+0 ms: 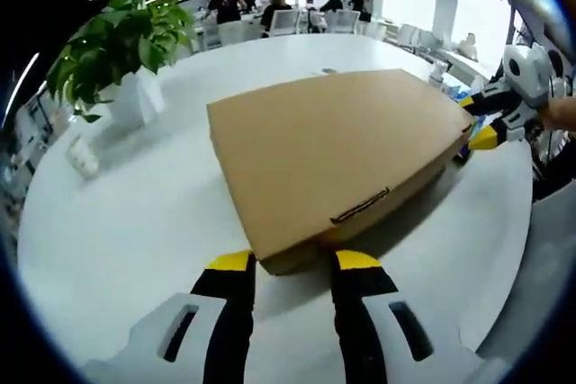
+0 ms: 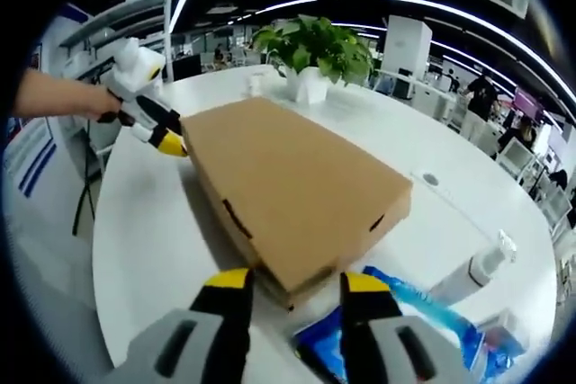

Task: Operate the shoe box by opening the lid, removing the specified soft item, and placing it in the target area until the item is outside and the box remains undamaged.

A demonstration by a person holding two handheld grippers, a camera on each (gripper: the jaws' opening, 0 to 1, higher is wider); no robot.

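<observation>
A flat brown cardboard shoe box (image 1: 333, 146) lies on the white table (image 1: 135, 240) with its lid down. In the left gripper view, my left gripper (image 1: 295, 263) stands open, its yellow-tipped jaws on either side of the box's near corner. My right gripper (image 1: 479, 121) shows at the far right corner of the box, a hand behind it. In the right gripper view, the box (image 2: 288, 191) runs away from my open right gripper (image 2: 295, 281), whose jaws flank the nearest corner. The left gripper (image 2: 165, 128) sits at the far left corner, held by a hand (image 2: 54, 96). The box's contents are hidden.
A potted plant (image 1: 121, 47) in a white pot stands beyond the box, with a small white object (image 1: 81, 156) near it. A blue plastic packet (image 2: 414, 317) and a white pump bottle (image 2: 481, 267) lie to the right of my right gripper. Chairs and people fill the background.
</observation>
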